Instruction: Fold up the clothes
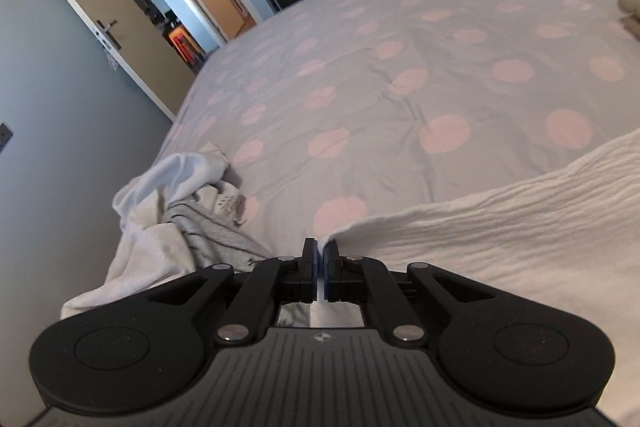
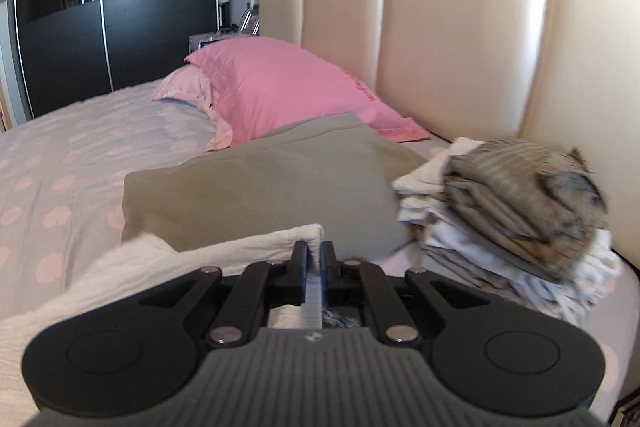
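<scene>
Grippers: two, left gripper [image 1: 320, 247], right gripper [image 2: 314, 249], both clamping one white garment [image 1: 500, 239].

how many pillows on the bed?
3: pink pillow by the headboard, a paler pink pillow under its left end, olive pillow in front. Others may be hidden.

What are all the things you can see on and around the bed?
white textured cloth: 1, white, near edge, pinched by both grippers
unfolded clothes: 1 heap, white and grey, bed's left edge
folded clothes: 1 stack, white and brown, by headboard
pillows: 2, pink, at headboard
olive pillow: 1, beside stack
duvet: 1, grey with pink dots
headboard: 1, cream
wardrobe: 1, black
door: 1, beige, open
left gripper: shut on cloth
right gripper: shut on cloth
</scene>
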Available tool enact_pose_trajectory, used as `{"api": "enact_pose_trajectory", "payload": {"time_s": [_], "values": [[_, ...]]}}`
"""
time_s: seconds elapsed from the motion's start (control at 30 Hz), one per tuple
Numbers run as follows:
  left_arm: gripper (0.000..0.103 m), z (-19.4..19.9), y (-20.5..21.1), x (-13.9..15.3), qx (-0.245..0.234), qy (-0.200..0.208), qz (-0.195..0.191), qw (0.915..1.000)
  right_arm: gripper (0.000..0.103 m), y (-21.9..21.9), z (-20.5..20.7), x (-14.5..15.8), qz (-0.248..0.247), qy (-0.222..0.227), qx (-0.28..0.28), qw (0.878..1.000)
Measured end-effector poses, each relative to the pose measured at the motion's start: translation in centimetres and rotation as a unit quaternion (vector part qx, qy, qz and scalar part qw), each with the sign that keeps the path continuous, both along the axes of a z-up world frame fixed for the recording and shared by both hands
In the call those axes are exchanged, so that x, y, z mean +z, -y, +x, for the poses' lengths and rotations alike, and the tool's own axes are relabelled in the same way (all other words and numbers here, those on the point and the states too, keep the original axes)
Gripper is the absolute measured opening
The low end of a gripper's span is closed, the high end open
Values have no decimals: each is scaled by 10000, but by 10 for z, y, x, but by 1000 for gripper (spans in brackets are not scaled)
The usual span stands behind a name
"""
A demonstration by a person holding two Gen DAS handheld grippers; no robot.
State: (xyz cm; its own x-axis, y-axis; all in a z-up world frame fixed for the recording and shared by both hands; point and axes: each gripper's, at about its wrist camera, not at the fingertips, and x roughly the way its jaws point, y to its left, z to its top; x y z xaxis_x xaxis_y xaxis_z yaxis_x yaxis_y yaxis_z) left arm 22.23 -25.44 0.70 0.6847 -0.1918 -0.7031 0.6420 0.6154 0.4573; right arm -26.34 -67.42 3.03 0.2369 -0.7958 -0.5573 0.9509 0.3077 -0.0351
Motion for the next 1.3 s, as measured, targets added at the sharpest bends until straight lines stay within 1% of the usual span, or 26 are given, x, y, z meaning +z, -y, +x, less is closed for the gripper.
{"api": "enact_pose_trajectory", "payload": {"time_s": [0.07,0.23,0.37,0.4,0.43,0.47,0.5,0.53,0.57,0.6,0.73,0.93,1.03,1.07,1.1,1.2,1.3], "values": [[1,10,13,-17,1,-252,126,9996,7,12,13,-14,95,-113,-58,9999],[2,21,30,-56,-83,-564,400,9976,7,31,31,-46,335,-316,-151,9988],[9,26,29,-75,-130,-762,479,9959,10,34,37,-54,429,-434,-40,9981],[16,27,27,-78,-129,-798,473,9956,12,33,37,-53,409,-445,-47,9982],[19,28,23,-78,-128,-815,446,9956,15,32,37,-52,374,-456,-64,9982],[24,27,18,-76,-124,-810,397,9958,22,30,36,-50,339,-466,-81,9983],[29,26,13,-73,-119,-802,345,9961,34,29,36,-49,304,-477,-98,9984],[31,27,15,-69,-132,-810,295,9962,38,27,36,-46,254,-491,-128,9984],[35,26,17,-64,-171,-821,239,9962,40,24,35,-43,221,-487,-136,9985],[39,23,10,-58,-220,-818,174,9963,40,20,35,-40,198,-476,-132,9986],[40,9,-13,-37,-430,-795,46,9959,40,-2,38,-27,308,-414,43,9987],[43,-23,-50,-25,-818,-746,50,9938,41,-49,49,-12,579,-391,578,9959],[46,-43,-66,-30,-1196,-736,177,9899,45,-78,48,-11,896,-324,920,9912],[51,-49,-71,-33,-1279,-703,219,9891,46,-87,48,-14,1018,-386,1023,9888],[52,-53,-74,-37,-1322,-690,251,9885,46,-96,47,-18,1137,-468,1117,9861],[52,-58,-77,-50,-1322,-726,280,9882,46,-116,47,-33,1486,-714,1261,9782],[52,-60,-74,-63,-1284,-787,130,9885,46,-125,47,-47,1866,-768,1228,9717]]}}
